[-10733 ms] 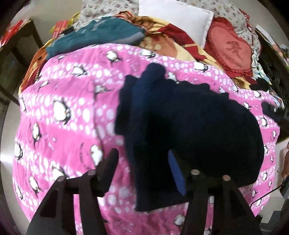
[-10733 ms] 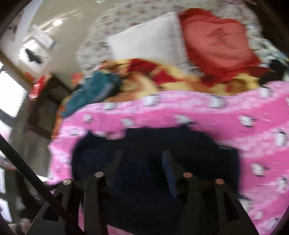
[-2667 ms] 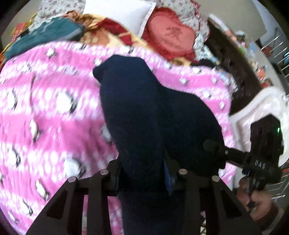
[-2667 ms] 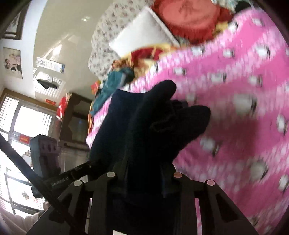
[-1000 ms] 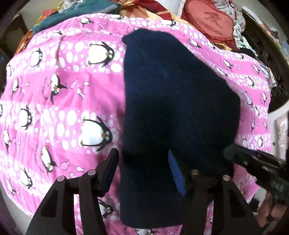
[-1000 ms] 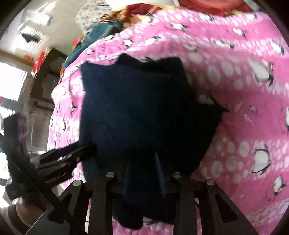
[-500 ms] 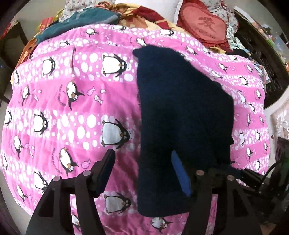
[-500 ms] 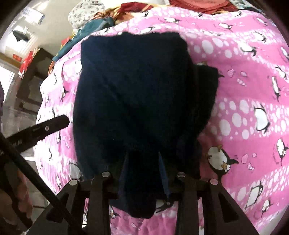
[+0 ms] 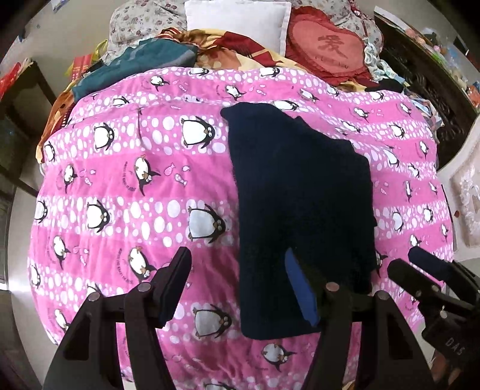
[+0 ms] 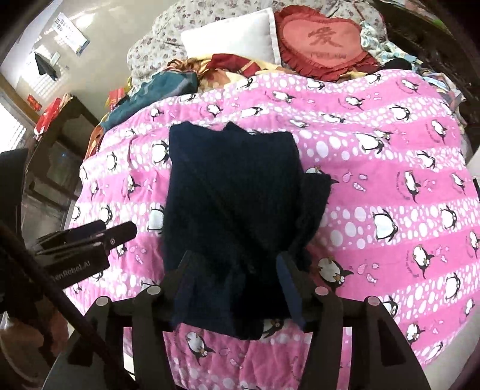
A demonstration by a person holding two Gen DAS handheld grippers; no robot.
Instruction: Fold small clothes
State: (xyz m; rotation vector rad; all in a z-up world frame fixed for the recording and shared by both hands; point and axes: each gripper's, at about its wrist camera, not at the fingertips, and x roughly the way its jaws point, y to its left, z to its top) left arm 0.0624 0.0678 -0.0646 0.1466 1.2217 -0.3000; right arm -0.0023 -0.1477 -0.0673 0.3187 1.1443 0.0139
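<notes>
I am letting go of the folded dark sweater (image 9: 300, 210), which is lying near the blanket's (image 9: 120, 180) front edge; the left gripper (image 9: 240, 285) is standing apart and empty, and the right gripper (image 10: 234, 279) has just been opening, its jaws clear of the thick, fuzzy knit. I am planning to lift straight up so the soft rectangle stays flat on the plush blanket.

Garment (image 9: 300, 210) lies folded flat on blanket (image 9: 135, 186), center-right in left wrist view, center in right wrist view. Blanket covers most of bed. Behind it, top of frame: pillow (image 9: 237, 21) center, heart cushion (image 9: 327, 51) to its right, crumpled cloth (image 9: 144, 60) upper left. Left gripper (image 9: 240, 288) at bottom over garment's near left edge; right gripper (image 10: 232, 283) over near end.
</notes>
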